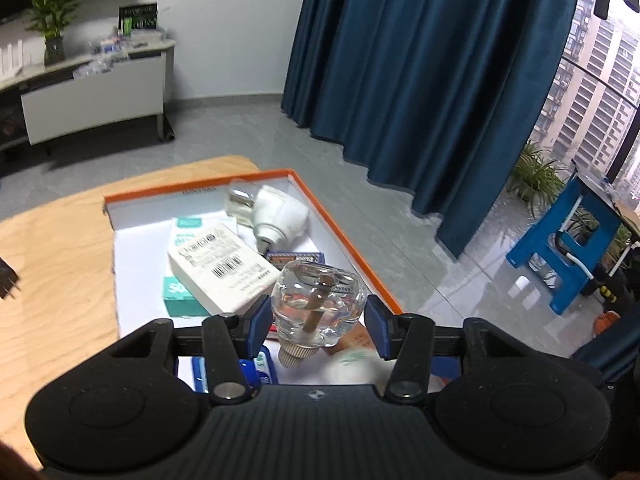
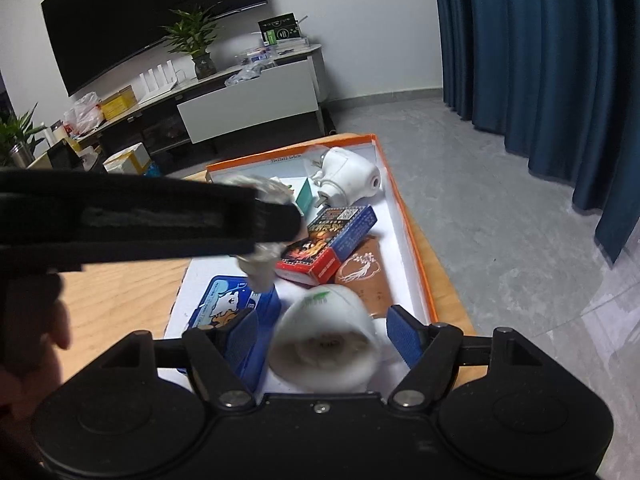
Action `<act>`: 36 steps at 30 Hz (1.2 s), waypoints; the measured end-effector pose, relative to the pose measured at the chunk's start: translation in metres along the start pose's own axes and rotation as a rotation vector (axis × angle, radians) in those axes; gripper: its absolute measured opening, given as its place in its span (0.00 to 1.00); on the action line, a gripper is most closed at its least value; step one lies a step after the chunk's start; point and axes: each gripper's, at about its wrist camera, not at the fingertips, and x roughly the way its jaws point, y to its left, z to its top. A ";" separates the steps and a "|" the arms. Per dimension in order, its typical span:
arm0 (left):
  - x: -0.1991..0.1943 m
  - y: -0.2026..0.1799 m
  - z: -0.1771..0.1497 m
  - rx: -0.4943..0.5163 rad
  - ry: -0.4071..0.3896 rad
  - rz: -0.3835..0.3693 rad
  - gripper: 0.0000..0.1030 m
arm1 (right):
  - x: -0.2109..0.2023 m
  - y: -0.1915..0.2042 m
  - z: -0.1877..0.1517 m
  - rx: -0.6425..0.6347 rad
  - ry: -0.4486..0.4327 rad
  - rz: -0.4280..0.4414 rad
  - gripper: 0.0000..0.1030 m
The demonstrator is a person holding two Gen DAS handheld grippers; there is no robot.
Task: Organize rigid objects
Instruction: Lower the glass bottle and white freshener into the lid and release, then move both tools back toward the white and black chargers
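Both pads of left gripper clamp clear bottle

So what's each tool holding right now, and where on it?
Left tool clamps the clear glass bottle by its body's sides. Right tool straddles the white cup, pads apart, holding nothing.

I see a clear glass bottle, glossy, with a ribbed plastic cap, over a cardboard box that is matt white inside with an orange rim. The surface under it is pale, smooth-grained wood. My gripper pads are ribbed blue rubber on matt black plastic; the white cup looks glazed.
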 end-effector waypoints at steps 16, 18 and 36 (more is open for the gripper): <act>-0.037 0.026 0.011 -0.028 -0.045 0.127 0.64 | -0.014 0.024 0.014 -0.054 -0.077 -0.036 0.85; -0.044 0.037 0.011 -0.046 -0.053 0.151 0.66 | -0.012 0.031 0.016 -0.064 -0.080 -0.027 0.85; -0.085 0.134 -0.021 -0.228 -0.056 0.311 0.67 | 0.029 0.129 0.028 -0.178 -0.004 0.126 0.85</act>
